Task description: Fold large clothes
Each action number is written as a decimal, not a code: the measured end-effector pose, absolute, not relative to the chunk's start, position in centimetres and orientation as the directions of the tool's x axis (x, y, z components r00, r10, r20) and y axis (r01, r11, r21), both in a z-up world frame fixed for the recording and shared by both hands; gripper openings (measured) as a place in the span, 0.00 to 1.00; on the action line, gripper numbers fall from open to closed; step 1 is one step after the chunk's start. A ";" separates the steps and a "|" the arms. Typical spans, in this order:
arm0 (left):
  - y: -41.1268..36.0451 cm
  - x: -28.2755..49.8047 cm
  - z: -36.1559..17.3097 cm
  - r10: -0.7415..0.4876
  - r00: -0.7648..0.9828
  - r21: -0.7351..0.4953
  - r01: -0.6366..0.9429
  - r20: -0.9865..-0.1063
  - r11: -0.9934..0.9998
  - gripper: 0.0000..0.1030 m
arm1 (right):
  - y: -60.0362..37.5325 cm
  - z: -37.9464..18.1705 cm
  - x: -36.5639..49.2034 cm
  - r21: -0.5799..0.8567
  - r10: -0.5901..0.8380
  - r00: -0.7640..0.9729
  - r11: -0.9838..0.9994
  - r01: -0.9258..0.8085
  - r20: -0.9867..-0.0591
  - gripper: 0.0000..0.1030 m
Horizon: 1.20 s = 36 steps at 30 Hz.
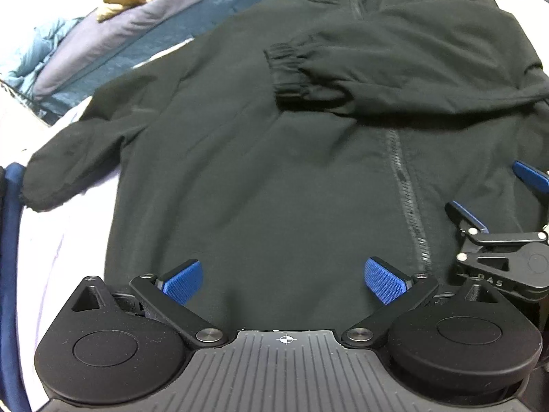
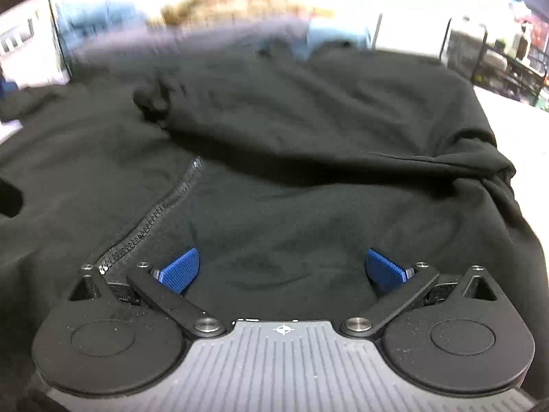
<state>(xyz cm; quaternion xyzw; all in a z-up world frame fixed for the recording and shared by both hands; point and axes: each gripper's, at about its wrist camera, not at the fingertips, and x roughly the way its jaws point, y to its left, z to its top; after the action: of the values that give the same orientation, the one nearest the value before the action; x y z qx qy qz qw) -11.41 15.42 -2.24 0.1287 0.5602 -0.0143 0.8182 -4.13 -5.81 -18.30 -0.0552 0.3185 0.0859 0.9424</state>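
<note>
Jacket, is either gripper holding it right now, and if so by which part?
Neither. The left gripper and right gripper are both open over the jacket, nothing between their fingers.

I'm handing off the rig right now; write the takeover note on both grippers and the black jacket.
Left gripper: open, empty, over the hem of the black zip-front fleece jacket.
Right gripper: open, empty, over the hem right of the zipper.
Done: one sleeve with elastic cuff folded across the chest.
Left: other sleeve still spread on the white surface; then fold the body.
</note>
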 end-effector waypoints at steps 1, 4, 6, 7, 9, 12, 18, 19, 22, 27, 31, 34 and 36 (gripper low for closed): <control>15.0 -11.4 -2.4 0.120 0.365 0.192 0.168 -0.923 0.967 1.00 | -5.9 -18.3 -4.1 -0.051 0.125 0.780 0.979 -0.197 -0.613 1.00; 13.7 -11.2 -2.5 0.128 0.348 0.197 0.170 -0.929 0.965 1.00 | -5.5 -18.2 -4.1 -0.081 0.104 0.782 0.978 -0.194 -0.614 1.00; 12.9 -11.3 -1.9 0.138 0.369 0.209 0.160 -0.919 0.965 1.00 | -5.5 -18.4 -4.0 -0.072 0.110 0.780 0.978 -0.195 -0.616 1.00; 12.7 -11.4 -1.5 0.143 0.381 0.214 0.151 -0.913 0.965 1.00 | -5.5 -18.4 -3.9 -0.070 0.111 0.780 0.978 -0.195 -0.616 1.00; 12.5 -11.7 -0.6 0.173 0.401 0.237 0.117 -0.900 0.964 1.00 | -5.6 -18.7 -3.9 -0.075 0.108 0.781 0.978 -0.195 -0.616 1.00; 12.9 -12.1 -0.1 0.224 0.363 0.257 0.043 -0.904 0.966 1.00 | -5.7 -18.7 -4.4 -0.072 0.109 0.781 0.978 -0.194 -0.615 1.00; 12.5 -12.4 0.1 0.319 0.281 0.324 -0.029 -0.905 0.945 1.00 | -5.7 -18.7 -4.3 -0.072 0.109 0.781 0.978 -0.193 -0.615 1.00; 12.1 -12.4 0.3 0.325 0.280 0.330 -0.030 -0.903 0.943 1.00 | -5.7 -18.7 -4.3 -0.072 0.109 0.781 0.978 -0.193 -0.616 1.00; 10.5 -12.2 0.8 0.318 0.290 0.329 -0.012 -0.903 0.944 1.00 | -5.7 -18.7 -4.3 -0.072 0.109 0.780 0.978 -0.194 -0.616 1.00; 7.1 -11.3 1.0 0.304 0.313 0.337 0.059 -0.900 0.939 1.00 | -5.7 -18.7 -4.3 -0.072 0.109 0.780 0.978 -0.194 -0.616 1.00; 6.2 -10.6 1.5 0.306 0.324 0.346 0.071 -0.895 0.936 1.00 | -5.9 -18.7 -4.3 -0.052 0.122 0.780 0.980 -0.194 -0.614 1.00; 6.9 -10.6 1.7 0.314 0.322 0.344 0.038 -0.893 0.938 1.00 | -5.4 -18.7 -4.3 -0.081 0.103 0.782 0.978 -0.193 -0.615 1.00; 7.8 -10.3 1.3 0.333 0.292 0.351 0.011 -0.896 0.936 1.00 | -5.6 -18.7 -4.2 -0.069 0.111 0.780 0.979 -0.194 -0.616 1.00</control>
<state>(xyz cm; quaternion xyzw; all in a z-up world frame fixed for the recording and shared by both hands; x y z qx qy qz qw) -10.32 7.77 1.29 0.1467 0.5860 0.1020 0.7904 -4.25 -5.59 -18.75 -0.0643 0.3218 0.0810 0.9411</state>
